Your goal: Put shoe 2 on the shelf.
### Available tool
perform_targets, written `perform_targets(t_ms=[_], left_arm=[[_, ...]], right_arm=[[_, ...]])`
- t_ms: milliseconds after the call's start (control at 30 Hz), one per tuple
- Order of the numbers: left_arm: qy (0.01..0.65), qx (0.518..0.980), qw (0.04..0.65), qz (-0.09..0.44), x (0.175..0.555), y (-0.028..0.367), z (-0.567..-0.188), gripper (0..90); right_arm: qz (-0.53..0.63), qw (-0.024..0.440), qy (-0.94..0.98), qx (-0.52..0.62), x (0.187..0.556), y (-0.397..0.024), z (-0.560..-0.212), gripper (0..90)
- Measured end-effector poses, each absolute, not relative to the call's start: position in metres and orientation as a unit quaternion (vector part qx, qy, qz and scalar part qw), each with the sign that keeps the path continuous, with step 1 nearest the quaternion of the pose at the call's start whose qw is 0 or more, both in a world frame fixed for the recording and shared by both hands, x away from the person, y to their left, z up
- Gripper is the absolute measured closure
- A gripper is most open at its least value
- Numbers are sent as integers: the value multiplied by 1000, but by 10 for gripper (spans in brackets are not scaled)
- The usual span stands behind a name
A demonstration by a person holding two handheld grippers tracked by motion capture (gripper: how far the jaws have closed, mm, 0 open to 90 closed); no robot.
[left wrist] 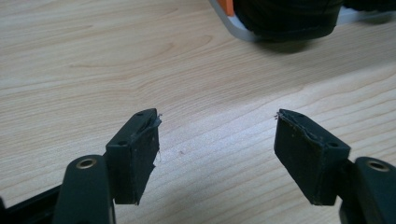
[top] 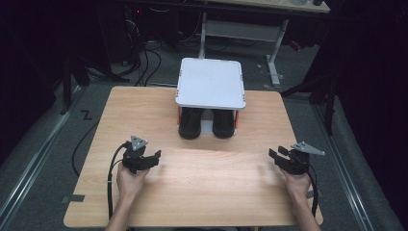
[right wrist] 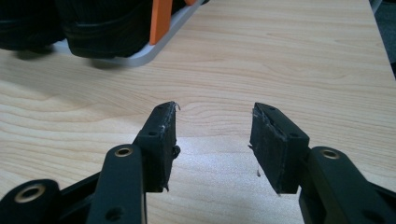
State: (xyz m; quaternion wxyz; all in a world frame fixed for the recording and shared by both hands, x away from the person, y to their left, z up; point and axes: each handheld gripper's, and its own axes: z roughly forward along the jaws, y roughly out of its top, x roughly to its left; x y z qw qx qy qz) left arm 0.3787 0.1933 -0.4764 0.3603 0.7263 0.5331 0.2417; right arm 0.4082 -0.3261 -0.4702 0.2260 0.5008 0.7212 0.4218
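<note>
A white two-shelf rack (top: 210, 83) with orange posts stands at the table's far middle. A pair of black shoes (top: 207, 123) sits on its lower shelf, toes toward me. My left gripper (top: 155, 158) hovers low over the wood at front left, open, with nothing between its jaws. In the left gripper view its jaws (left wrist: 217, 116) frame bare wood, with a shoe toe (left wrist: 285, 18) beyond. At front right my right gripper (top: 276, 153) is open and empty too. Its jaws (right wrist: 215, 106) point across the table, with a shoe (right wrist: 102, 28) and an orange post (right wrist: 161, 18) at upper left.
The wooden table (top: 202, 192) has bare wood between and in front of both grippers. Its right edge (right wrist: 373, 28) lies close to the right gripper. Cables (top: 144, 62) and a desk frame (top: 240, 29) stand on the floor behind the table.
</note>
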Motion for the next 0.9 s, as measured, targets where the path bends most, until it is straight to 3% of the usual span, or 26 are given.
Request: perform_targets(t_ms=[900], left_arm=[[551,727,322,252,404,184,-503,327]], right_arm=[[360,227,749,507,438,-303,-499,484]])
